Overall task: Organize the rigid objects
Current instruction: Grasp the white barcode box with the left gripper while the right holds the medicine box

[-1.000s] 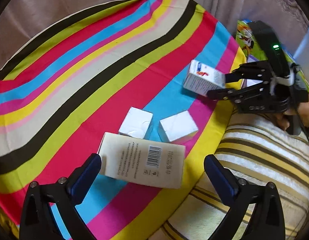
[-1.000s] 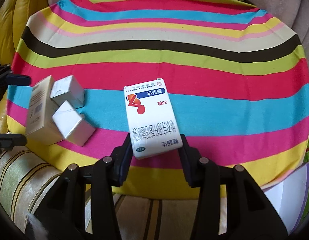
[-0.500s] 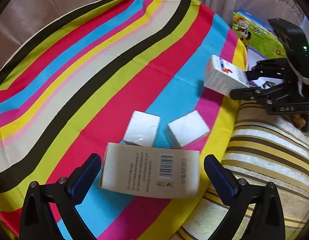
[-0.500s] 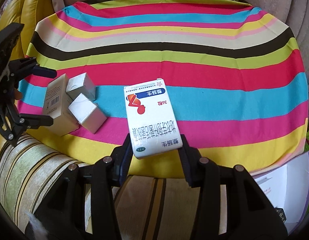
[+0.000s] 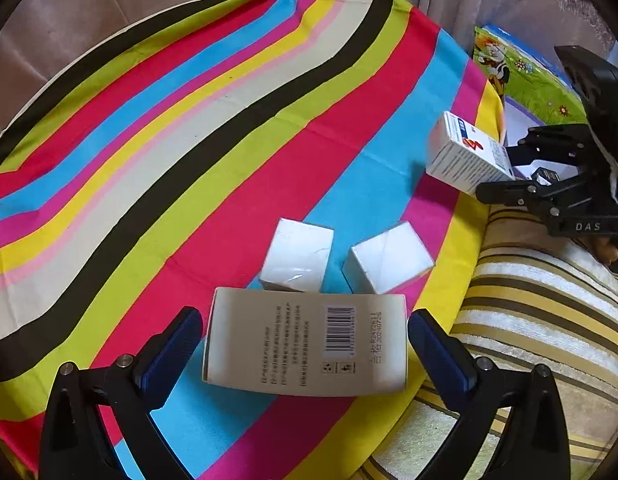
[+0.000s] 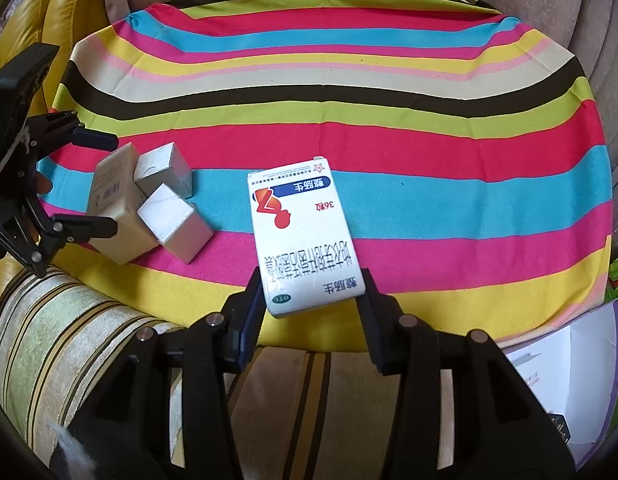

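**Four boxes, two claws, one striped cloth**

Four boxes in view. R gripper (image 6: 313, 292) is clamped on the near end of a white medicine box (image 6: 299, 232) w/ red-blue logo; its long axis runs straight out along the fingers, far end pointing away over the striped cloth (image 6: 389, 128), print upside down to the cam. Box is held above the cloth's near edge.

L gripper (image 5: 301, 344) is spread wide, blue pads either side of a beige barcode box (image 5: 305, 344); whether they touch it can't be told. That box lies flat on the cloth, long axis crosswise between the fingers, barcode face up. Just beyond it sit two small white boxes (image 5: 297, 256) (image 5: 387, 258), side by side w/ a narrow gap, at or against its far edge.

Striped sofa cushion (image 5: 541, 320) lies beside the cloth.
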Tool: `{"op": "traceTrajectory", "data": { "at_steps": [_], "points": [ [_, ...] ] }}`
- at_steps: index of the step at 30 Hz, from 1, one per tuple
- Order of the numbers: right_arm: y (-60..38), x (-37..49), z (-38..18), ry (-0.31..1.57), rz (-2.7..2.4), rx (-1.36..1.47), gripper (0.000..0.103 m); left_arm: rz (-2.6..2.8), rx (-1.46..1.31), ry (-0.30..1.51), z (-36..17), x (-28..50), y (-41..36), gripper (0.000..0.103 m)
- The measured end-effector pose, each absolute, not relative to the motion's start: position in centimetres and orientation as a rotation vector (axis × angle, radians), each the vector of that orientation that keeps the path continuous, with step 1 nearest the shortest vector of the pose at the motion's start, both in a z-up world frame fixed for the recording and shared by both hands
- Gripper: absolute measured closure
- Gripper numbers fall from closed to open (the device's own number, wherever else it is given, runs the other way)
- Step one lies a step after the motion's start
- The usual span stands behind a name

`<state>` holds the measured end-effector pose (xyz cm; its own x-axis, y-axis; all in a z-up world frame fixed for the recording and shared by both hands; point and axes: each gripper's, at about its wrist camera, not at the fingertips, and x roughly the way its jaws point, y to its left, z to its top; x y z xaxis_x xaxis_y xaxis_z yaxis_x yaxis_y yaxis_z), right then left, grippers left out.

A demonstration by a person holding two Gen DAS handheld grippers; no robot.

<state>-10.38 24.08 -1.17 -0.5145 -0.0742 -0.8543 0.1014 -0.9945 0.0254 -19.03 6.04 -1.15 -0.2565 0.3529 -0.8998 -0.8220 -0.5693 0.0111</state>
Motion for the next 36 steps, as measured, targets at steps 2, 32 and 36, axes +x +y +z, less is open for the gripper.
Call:
{"op": "traceTrajectory", "data": {
  "at_steps": [2, 32, 36],
  "points": [
    [24.1, -10.4, -1.2, 0.036, -2.647, 1.5, 0.055, 1.915, -1.19, 0.669, -1.2, -19.0, 6.2, 0.0],
    [24.5, -7.7, 0.7, 0.041, -2.687, 1.429, 0.055, 2.183, -1.346, 0.335, 2.4, -10.9, 4.0, 0.002],
    [24.9, -6.7, 1.3, 0.03, -2.706, 1.421, 0.055, 2.226, -1.313, 0.255, 2.8, -9.7, 5.5, 0.002]
  ]
}}
